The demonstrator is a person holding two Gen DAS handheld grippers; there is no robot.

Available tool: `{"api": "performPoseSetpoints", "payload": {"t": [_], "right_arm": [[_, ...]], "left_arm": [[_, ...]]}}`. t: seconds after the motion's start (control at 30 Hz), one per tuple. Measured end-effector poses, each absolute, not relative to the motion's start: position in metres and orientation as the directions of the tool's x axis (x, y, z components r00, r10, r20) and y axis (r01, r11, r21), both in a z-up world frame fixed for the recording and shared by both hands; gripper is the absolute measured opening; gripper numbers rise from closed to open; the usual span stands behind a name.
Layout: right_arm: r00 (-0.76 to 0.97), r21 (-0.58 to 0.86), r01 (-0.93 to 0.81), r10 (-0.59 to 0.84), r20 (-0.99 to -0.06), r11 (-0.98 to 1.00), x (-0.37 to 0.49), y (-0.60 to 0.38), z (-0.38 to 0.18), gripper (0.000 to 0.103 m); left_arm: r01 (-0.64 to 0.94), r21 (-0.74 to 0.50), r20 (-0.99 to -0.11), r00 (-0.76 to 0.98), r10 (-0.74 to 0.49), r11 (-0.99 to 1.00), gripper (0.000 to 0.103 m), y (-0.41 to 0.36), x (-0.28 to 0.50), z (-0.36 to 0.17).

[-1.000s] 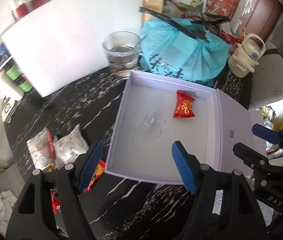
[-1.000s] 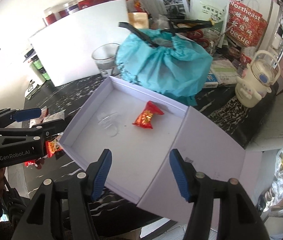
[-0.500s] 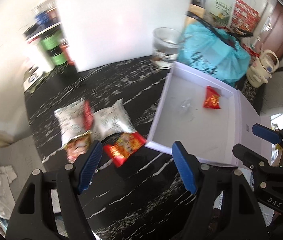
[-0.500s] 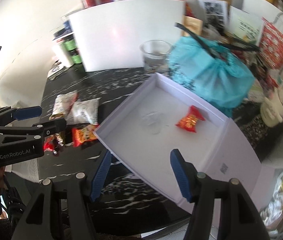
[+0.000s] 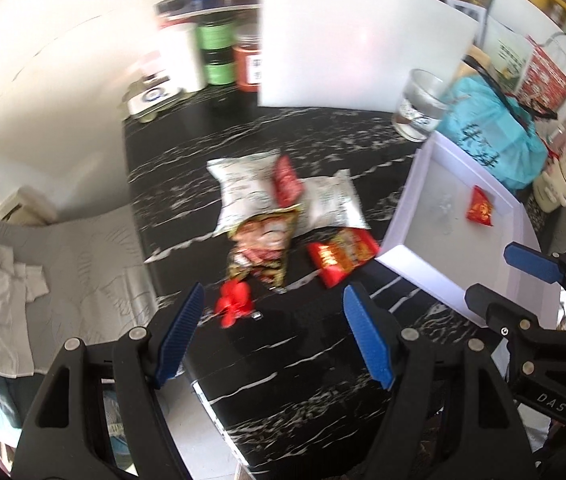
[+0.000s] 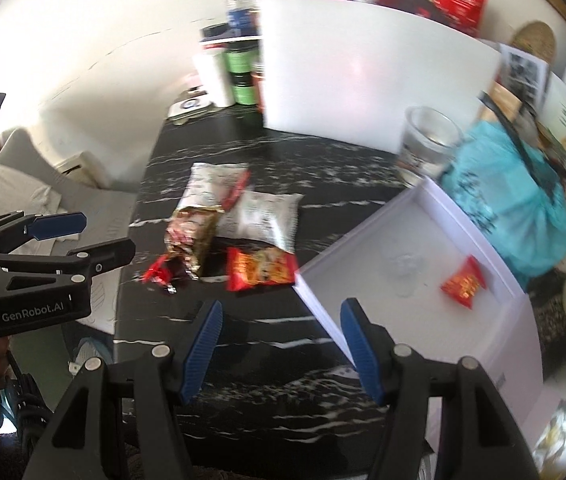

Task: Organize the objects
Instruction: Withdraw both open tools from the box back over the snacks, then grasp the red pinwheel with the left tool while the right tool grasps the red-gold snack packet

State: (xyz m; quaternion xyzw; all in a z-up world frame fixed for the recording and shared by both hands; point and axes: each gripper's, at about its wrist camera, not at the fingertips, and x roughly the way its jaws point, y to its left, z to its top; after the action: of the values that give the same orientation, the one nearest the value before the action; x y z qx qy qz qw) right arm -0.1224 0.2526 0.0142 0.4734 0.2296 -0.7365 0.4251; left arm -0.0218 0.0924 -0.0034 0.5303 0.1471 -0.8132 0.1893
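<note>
Left gripper (image 5: 273,334): its blue-padded jaws stood apart with nothing between them, low in the left wrist view, above bare black marble table (image 5: 283,364).
Right gripper (image 6: 283,344): likewise spread and empty, at the bottom centre of its own view; its right finger sat in front of the near corner of the white box (image 6: 495,344).
Each seen from the other: the right gripper showed at the lower right edge of the left wrist view, the left gripper at the left edge of the right wrist view, a hand partly visible beneath it.
Snack pile: clustered mid-frame on the table, left of the box.
White packets (image 5: 243,188): two, side by side at the top of the pile, a small red sachet (image 5: 286,178) lying across them.
Gold-and-red packet (image 5: 265,246): overlapping the lower edge of the white ones.
Red noodle packet (image 5: 343,254): just beside the box's near-left corner; I could not tell whether they touched.
Small red wrapped sweet (image 5: 235,302): nearest the left gripper's fingers, apart from them.
Box contents: one red sachet (image 6: 463,287) lay inside, toward the right wall.
Behind the box: a glass tumbler (image 5: 419,106) and a teal bag (image 5: 491,136), upper right.
Focus: both views were somewhat blurred.
</note>
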Motion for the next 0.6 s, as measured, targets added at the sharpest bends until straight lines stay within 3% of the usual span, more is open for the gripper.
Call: {"api": "performPoseSetpoints", "payload": {"t": [0.6], "right_arm": [[-0.111, 0.080, 0.901, -0.404, -0.908, -0.427, -0.089, 0.217, -0.002, 0.063]], "left_arm": [[0.562, -0.045, -0.933, -0.319, -0.166, -0.826, 0.071, 0.061, 0.023, -0.019]]}}
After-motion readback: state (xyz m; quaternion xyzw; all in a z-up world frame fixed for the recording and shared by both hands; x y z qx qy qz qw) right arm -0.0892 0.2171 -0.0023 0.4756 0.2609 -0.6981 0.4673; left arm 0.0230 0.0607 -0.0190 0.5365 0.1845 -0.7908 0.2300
